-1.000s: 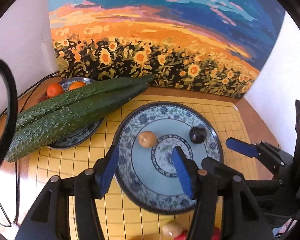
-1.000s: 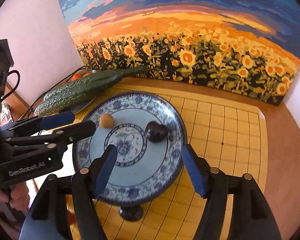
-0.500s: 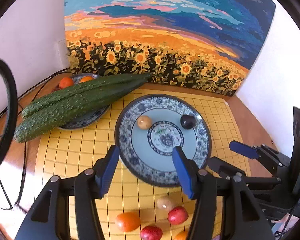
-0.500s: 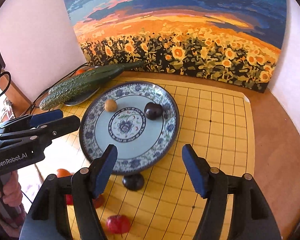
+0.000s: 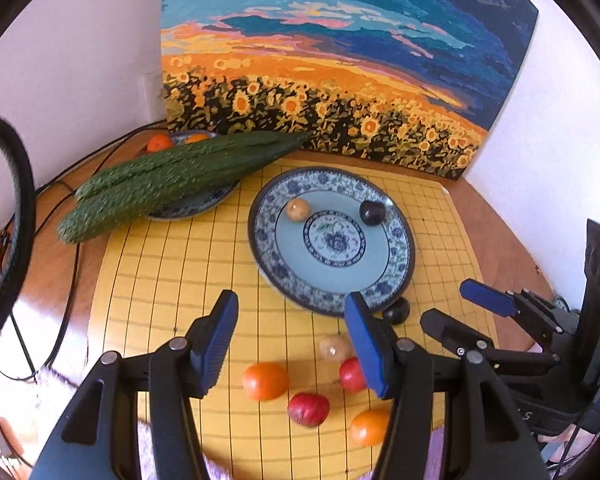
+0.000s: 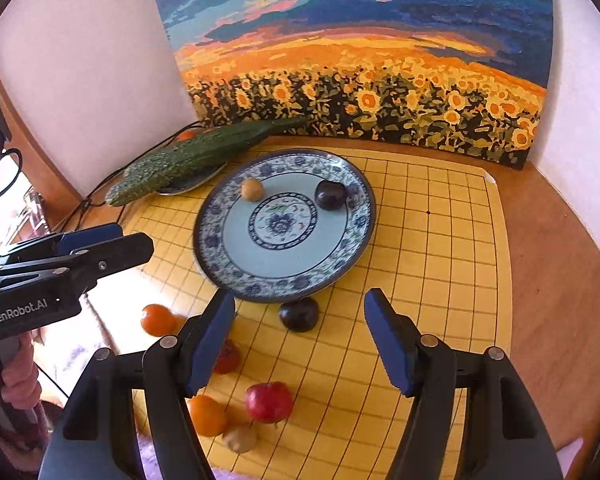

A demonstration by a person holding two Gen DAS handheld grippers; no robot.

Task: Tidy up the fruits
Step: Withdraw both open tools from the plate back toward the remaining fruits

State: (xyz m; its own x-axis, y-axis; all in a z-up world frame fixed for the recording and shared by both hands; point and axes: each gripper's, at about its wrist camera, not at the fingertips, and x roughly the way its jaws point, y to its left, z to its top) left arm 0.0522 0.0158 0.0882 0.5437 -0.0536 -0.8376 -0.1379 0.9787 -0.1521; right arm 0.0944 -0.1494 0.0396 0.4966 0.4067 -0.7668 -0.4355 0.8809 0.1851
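Observation:
A blue patterned plate (image 5: 396,264) (image 6: 220,256) holds a tan fruit (image 5: 298,209) (image 6: 252,189) and a dark plum (image 5: 372,212) (image 6: 331,195). In front of it lie a second dark plum (image 5: 397,311) (image 6: 299,314), a tan fruit (image 5: 333,348) (image 6: 240,438), red fruits (image 5: 309,409) (image 6: 269,401) and orange fruits (image 5: 265,380) (image 6: 206,415). My left gripper (image 5: 292,340) is open and empty above the loose fruits. My right gripper (image 6: 300,344) is open and empty, just behind the second plum.
Two long green cucumbers (image 5: 160,184) (image 6: 188,160) lie across a second plate (image 5: 196,204) with oranges (image 5: 160,143) at the back left. A yellow grid board (image 5: 168,280) (image 6: 432,240) covers the wooden table. A sunflower painting (image 5: 340,80) leans on the wall. Cables (image 5: 60,184) run at the left.
Both grippers have pulled back and up from the plate. The loose fruits in front of the plate have come into view. Both stay open.

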